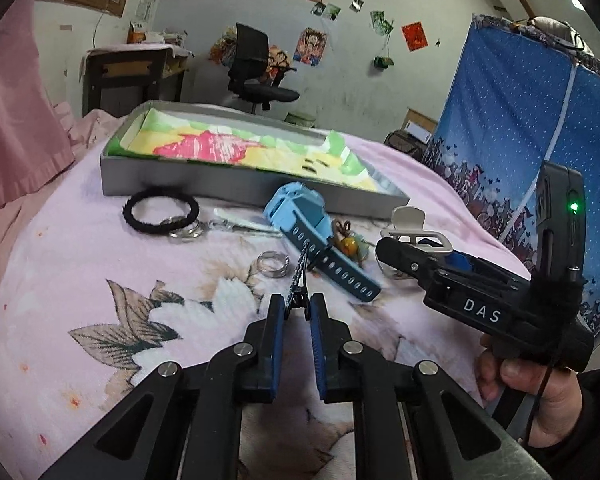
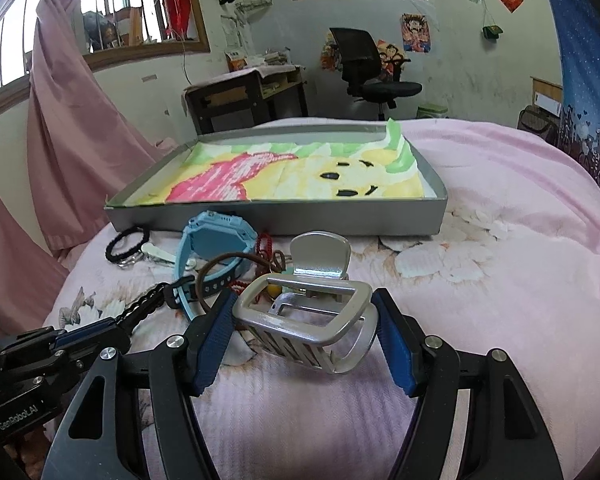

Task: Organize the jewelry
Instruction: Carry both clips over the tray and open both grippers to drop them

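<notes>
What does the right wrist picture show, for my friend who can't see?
A silver hair claw sits between the right gripper's jaws on a pink blanket. Behind it lie a blue watch, a black hair tie and a grey tray.

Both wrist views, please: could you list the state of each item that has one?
left claw: shut on black chain
right claw: around silver hair clip, grip unclear
grey tray: cartoon cloth inside, no jewelry
blue watch: on the blanket, strap unbuckled
black hair tie: flat on the blanket
clear ring: flat on the blanket
</notes>
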### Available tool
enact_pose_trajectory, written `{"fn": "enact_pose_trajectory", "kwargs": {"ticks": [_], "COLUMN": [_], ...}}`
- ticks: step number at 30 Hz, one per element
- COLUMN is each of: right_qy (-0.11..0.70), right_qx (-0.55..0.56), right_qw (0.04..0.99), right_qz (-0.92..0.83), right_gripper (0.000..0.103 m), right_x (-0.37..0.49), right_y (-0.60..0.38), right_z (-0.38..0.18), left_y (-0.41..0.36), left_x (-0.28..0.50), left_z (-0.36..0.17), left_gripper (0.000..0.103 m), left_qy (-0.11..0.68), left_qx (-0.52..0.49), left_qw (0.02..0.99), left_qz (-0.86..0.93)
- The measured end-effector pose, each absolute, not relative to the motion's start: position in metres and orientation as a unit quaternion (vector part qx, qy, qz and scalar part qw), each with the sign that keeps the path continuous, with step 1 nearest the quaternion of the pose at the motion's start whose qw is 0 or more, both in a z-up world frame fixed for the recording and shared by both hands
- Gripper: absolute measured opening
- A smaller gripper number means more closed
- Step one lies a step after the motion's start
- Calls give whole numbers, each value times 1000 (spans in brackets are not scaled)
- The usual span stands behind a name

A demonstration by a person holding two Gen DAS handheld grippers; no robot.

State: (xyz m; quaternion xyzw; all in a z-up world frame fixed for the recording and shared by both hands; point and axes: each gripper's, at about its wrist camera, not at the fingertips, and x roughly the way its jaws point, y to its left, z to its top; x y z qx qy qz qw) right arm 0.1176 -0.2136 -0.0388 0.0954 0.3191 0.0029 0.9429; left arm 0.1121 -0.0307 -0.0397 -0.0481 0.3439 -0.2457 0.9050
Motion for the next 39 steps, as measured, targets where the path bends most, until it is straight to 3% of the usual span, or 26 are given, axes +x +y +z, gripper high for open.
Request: {"fn": "enact_pose_trajectory", "kwargs": {"ticks": [8,20,30,39], "right_qy": [268,275,397,402], "right_qx": [87,80,115,128], "right_qw": [959,953,905,901], "right_qz": [11,94,103,101], "right_gripper": [63,63,63,64], "right_x": [109,206,281,280], "right_y": [-212,-188,-169,-172], "right_z": [-20,34,-24,-39], "left_y": [-23,14,17,17], "left_x": [106,212,264,259], "left_z": [-12,24,-9,-15], "left_gripper": [12,13,13,13], "left_qy": [281,289,383,391], "left_qx": [-67,-101,-112,-118], "left_qw": [930,942,908,903], "left_qz": [-230,-136,-125,-137]}}
